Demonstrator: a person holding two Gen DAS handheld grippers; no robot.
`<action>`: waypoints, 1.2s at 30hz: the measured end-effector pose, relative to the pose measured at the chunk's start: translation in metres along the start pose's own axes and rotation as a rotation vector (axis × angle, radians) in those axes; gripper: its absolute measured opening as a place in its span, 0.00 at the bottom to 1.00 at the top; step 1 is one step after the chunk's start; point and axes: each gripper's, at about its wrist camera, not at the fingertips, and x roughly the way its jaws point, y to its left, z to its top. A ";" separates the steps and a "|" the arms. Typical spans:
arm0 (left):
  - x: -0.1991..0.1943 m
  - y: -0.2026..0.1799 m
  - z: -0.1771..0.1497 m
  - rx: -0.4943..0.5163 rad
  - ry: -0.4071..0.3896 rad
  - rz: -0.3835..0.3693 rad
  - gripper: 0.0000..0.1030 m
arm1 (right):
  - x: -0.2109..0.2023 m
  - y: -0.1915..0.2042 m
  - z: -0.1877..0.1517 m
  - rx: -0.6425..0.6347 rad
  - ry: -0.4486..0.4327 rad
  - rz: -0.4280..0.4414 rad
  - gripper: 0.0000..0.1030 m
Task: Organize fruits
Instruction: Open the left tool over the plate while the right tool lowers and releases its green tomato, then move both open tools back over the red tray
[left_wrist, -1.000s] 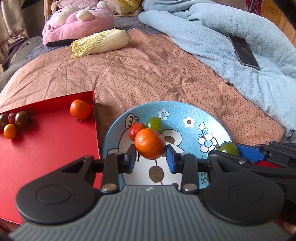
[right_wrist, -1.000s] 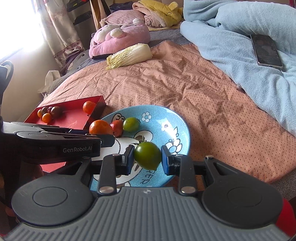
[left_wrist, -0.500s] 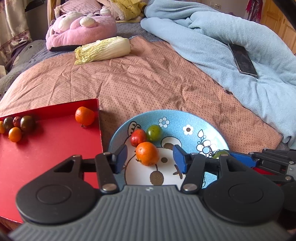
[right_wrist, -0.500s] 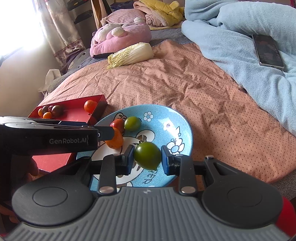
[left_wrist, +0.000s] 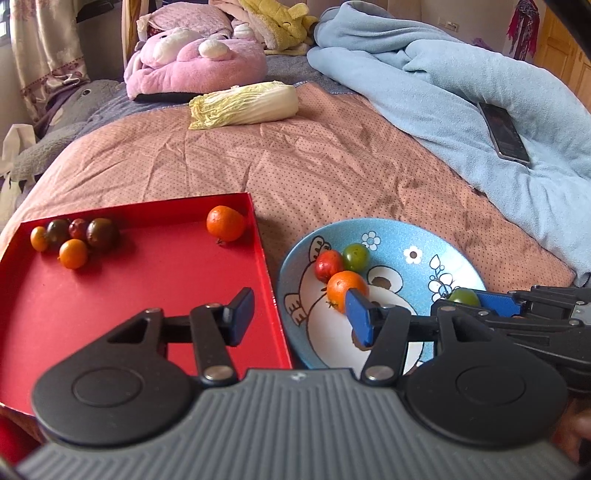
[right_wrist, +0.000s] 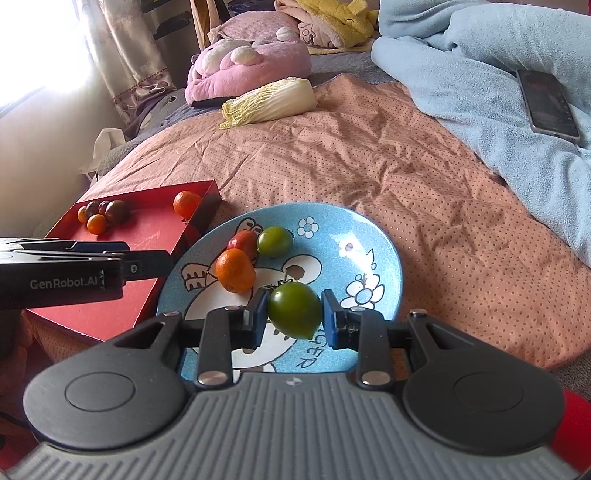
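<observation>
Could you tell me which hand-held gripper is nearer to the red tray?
Left. The left hand-held gripper hovers open above the red tray's edge; the right hand-held gripper sits over the blue plate.

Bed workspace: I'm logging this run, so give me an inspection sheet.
Surface: rumpled pink dotted bedspread.
Job's things: plate holds an orange fruit, a red tomato and a green tomato; red tray holds six small fruits.
Clutter: cabbage, phone, blue blanket, plush toys.
Grippers: left tool open, empty; right tool shut on a larger green tomato.
Cables: nothing seen.
Surroundings: curtain, bright window.
</observation>
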 end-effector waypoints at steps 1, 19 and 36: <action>-0.001 0.003 -0.001 -0.009 0.001 0.000 0.55 | 0.002 0.002 0.000 -0.004 0.003 0.001 0.34; -0.008 0.011 -0.005 -0.031 -0.002 -0.008 0.55 | 0.003 0.006 0.007 -0.003 -0.041 -0.035 0.86; -0.023 0.042 -0.008 -0.083 -0.034 0.040 0.55 | -0.023 0.039 0.021 -0.058 -0.122 0.061 0.90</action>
